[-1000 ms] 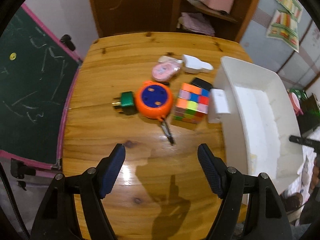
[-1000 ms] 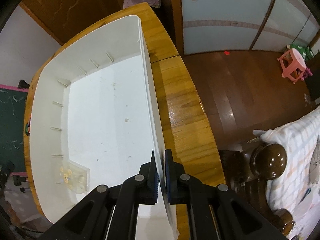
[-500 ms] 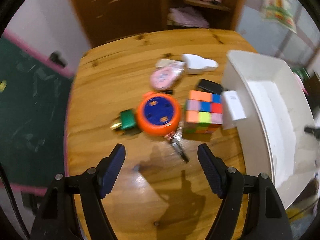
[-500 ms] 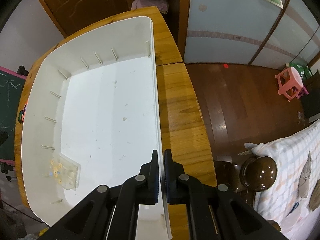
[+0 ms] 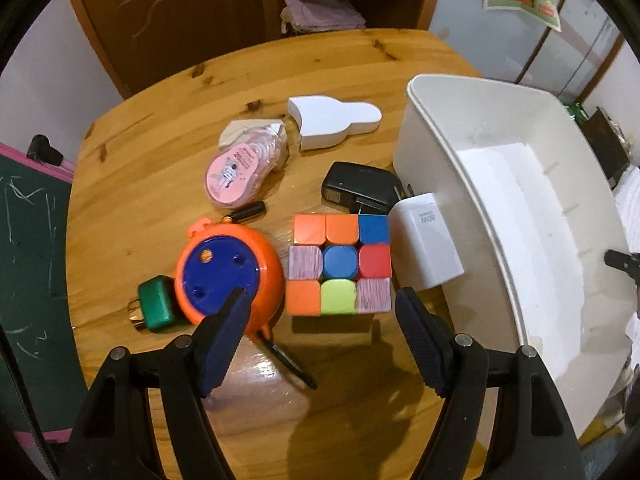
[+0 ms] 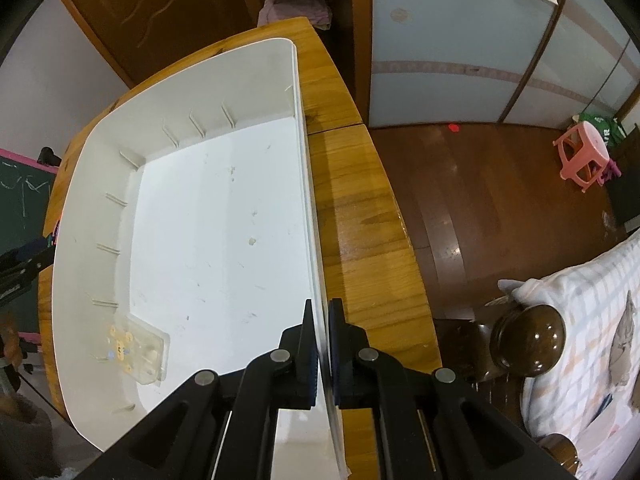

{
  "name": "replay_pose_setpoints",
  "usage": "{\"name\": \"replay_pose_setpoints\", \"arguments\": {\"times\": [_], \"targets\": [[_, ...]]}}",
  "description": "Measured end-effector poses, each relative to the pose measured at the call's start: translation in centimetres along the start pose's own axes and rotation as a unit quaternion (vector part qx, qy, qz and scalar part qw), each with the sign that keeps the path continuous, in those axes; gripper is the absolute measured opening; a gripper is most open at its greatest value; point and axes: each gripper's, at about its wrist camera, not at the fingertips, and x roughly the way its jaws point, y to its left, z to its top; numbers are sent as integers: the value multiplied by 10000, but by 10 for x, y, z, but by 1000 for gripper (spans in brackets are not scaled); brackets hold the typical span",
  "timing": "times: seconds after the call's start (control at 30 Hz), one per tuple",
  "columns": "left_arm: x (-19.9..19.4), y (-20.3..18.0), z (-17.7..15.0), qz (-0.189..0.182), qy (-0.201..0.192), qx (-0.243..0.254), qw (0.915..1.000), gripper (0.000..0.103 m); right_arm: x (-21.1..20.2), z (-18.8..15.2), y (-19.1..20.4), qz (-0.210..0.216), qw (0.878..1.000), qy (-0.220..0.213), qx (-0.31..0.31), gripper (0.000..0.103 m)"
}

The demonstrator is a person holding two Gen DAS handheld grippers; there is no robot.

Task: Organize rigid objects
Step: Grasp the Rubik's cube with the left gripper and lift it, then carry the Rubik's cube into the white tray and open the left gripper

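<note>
A colourful puzzle cube [image 5: 339, 264] sits on the wooden table [image 5: 152, 184], with my open left gripper [image 5: 322, 312] just in front of it, jaws wider than the cube. Beside it lie an orange and blue round toy [image 5: 224, 274], a green plug [image 5: 157, 308], a white charger [image 5: 426, 246], a black adapter [image 5: 358, 188], a pink case [image 5: 240, 168] and a white flat shape [image 5: 332, 122]. My right gripper [image 6: 322, 320] is shut on the right wall of the white bin [image 6: 308, 184]. A clear plastic piece [image 6: 138, 350] lies in the bin.
The white bin [image 5: 432, 152] stands at the table's right, its wall touching the white charger. A green chalkboard [image 5: 28, 240] is to the left and a wooden cabinet [image 5: 224, 8] behind. The table's right edge [image 6: 400, 240] drops to the floor by a bed.
My left gripper has moved forward and down toward the puzzle cube, which now sits just ahead of the open jaws. The right gripper stays clamped on the bin wall.
</note>
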Motion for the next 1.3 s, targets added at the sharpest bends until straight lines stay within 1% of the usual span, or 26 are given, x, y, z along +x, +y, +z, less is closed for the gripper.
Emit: {"name": "replay_pose_setpoints", "arguments": {"times": [0.07,0.17,0.23,0.27,0.33,0.4,0.63,0.83,0.93,1.07,1.13,1.23,1.3], "targets": [[4,-3,1,100,22,-7,9999,78,0,1,-2,68,10000,40,34,4],[8,-8,5,424,18,-43,9991,78,2,3,-7,187,9996,155,110,4],[8,-9,4,536,-11,-117,9985,78,3,4,-7,221,9993,252,135,4],[10,-10,4,559,-11,-164,9983,77,3,5,-7,214,9992,311,130,5],[16,-11,6,547,18,-248,9982,74,4,7,-6,184,9990,392,108,5],[18,-14,6,587,-45,-270,9979,65,4,7,-5,148,9988,448,93,5],[18,-20,6,664,-195,-235,9973,63,3,3,0,-94,9993,357,-37,4],[17,-21,5,695,-219,-325,9968,61,3,1,-4,-19,9995,294,123,5],[12,-19,1,654,-213,-421,9967,61,2,-1,-3,-52,9997,222,119,5],[-1,-14,-9,660,-227,-536,9961,60,2,-2,-6,47,9996,187,204,5],[-12,-13,-15,617,-250,-590,9960,60,4,-3,-8,92,9995,186,237,5],[-35,-16,-22,720,-390,-569,9950,60,10,-6,-9,128,9991,278,282,5],[-52,-17,-26,705,-505,-569,9946,60,16,-8,-10,138,9988,343,310,5]]}}
